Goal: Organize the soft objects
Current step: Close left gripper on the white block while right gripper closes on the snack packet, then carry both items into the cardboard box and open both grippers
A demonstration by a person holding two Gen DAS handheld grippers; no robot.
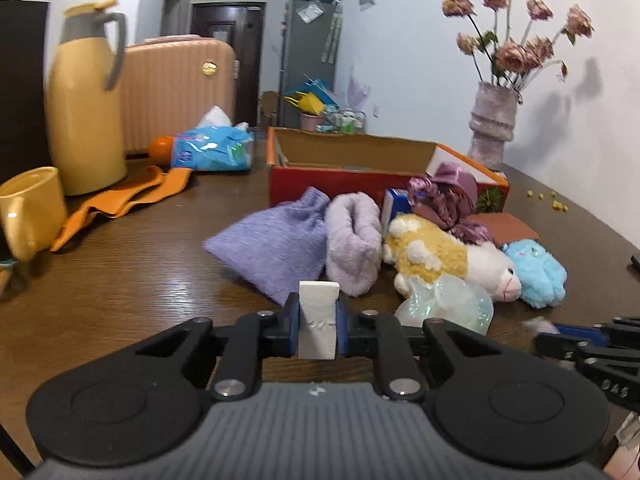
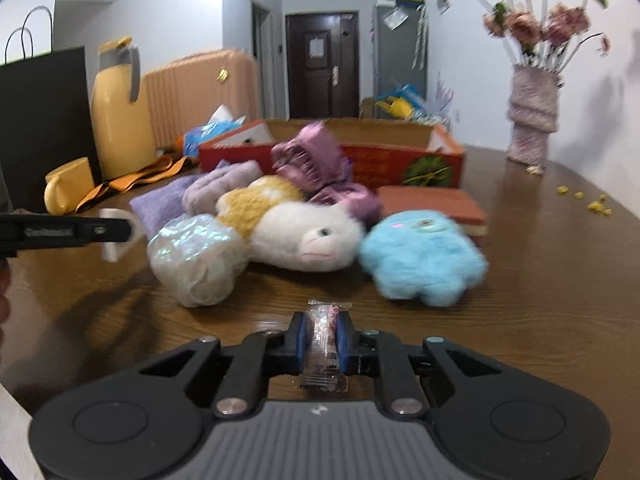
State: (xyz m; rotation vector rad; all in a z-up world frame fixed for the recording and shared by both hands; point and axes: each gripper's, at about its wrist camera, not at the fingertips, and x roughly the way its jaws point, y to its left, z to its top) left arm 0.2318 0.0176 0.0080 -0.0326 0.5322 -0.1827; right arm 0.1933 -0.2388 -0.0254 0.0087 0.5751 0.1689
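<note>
A pile of soft things lies on the wooden table before an open red box (image 1: 360, 176) (image 2: 360, 160): a lilac knit pouch (image 1: 272, 248), a lilac rolled towel (image 1: 352, 240), a yellow-and-white plush lamb (image 1: 448, 260) (image 2: 304, 236), a blue plush (image 1: 536, 272) (image 2: 420, 256), a purple satin cloth (image 1: 448, 196) (image 2: 316, 160) and a shiny crumpled bag (image 1: 448, 300) (image 2: 196, 260). My left gripper (image 1: 318, 324) is shut on a white block (image 1: 318, 320), just short of the pouch. My right gripper (image 2: 322, 340) is shut on a small clear-wrapped packet (image 2: 322, 344), short of the blue plush.
A yellow thermos (image 1: 84, 108), a yellow mug (image 1: 30, 208), an orange cloth (image 1: 120, 200) and a tissue pack (image 1: 212, 148) stand at the left. A vase of dried flowers (image 1: 494, 124) stands at the right rear. A brown flat block (image 2: 432, 204) lies beside the box.
</note>
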